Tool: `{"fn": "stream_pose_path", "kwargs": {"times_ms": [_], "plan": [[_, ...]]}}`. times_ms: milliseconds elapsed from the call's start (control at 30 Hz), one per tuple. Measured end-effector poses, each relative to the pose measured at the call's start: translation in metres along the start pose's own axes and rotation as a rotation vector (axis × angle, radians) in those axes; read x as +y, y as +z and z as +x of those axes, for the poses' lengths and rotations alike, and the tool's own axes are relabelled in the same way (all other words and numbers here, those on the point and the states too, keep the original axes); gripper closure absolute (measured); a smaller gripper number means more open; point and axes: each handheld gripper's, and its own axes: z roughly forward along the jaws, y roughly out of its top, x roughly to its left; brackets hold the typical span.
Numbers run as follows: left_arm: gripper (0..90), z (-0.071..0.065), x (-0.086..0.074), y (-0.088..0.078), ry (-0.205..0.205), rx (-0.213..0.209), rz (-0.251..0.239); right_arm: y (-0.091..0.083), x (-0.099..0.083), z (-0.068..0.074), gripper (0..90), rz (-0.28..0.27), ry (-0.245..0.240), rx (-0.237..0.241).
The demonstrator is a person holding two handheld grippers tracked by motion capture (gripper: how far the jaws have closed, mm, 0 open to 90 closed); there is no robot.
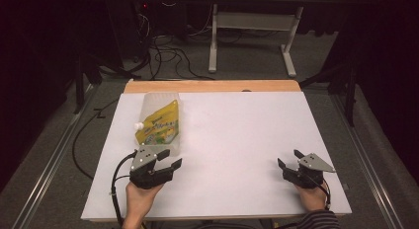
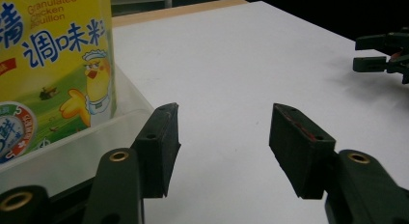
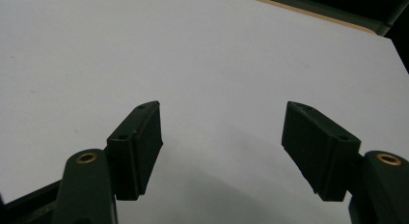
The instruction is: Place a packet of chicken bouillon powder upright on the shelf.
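The yellow seasoning pouch (image 1: 159,124) lies inside a clear plastic tub (image 1: 170,99) on the left half of the white table (image 1: 237,135), its long axis running away from the person toward the far edge, with the white cap (image 1: 139,125) sticking out over the tub's left side. The left tongs (image 1: 167,159) sit just at the tub's near end, so the pouch lies straight ahead and slightly to their left; in the left gripper view the tub's wall (image 2: 62,151) stands right beside the left-hand jaw, and I cannot tell whether they touch. Those tongs are spread wide with nothing between them. The right tongs (image 1: 288,159) rest well apart near the table's right front corner, also spread and empty over bare white surface (image 3: 202,64). The left hand is plainly the nearer one, so I'd judge any reach for the pouch falls to it, going forward and a little leftward over the tub's near wall
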Motion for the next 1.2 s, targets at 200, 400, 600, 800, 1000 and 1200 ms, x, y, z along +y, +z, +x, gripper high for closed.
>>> {"fn": "stream_pose_path", "kwargs": {"times_ms": [200, 400, 600, 800, 1000, 1200], "plan": [[43.2, -0.003, 0.0, 0.007, 0.003, -0.012, 0.017, 0.0, 0.0, 0.0, 31.2, 0.0, 0.001, -0.001], [42.9, -0.007, 0.0, 0.013, 0.011, -0.031, 0.025, 0.0, 0.0, -0.001, 31.2, -0.001, -0.001, -0.001], [41.2, -0.009, 0.0, 0.022, 0.021, -0.038, 0.046, 0.0, 0.0, -0.001, 31.2, -0.001, 0.002, -0.001], [40.5, -0.015, 0.0, 0.032, 0.024, -0.062, 0.049, 0.0, 0.0, 0.0, 31.2, 0.0, 0.003, 0.0], [40.7, -0.021, 0.001, 0.041, 0.035, -0.084, 0.06, 0.0, 0.0, -0.001, 31.2, -0.002, 0.0, -0.001], [40.4, -0.025, 0.001, 0.051, 0.045, -0.094, 0.084, 0.0, 0.0, -0.001, 31.2, -0.002, -0.001, -0.001]]}}
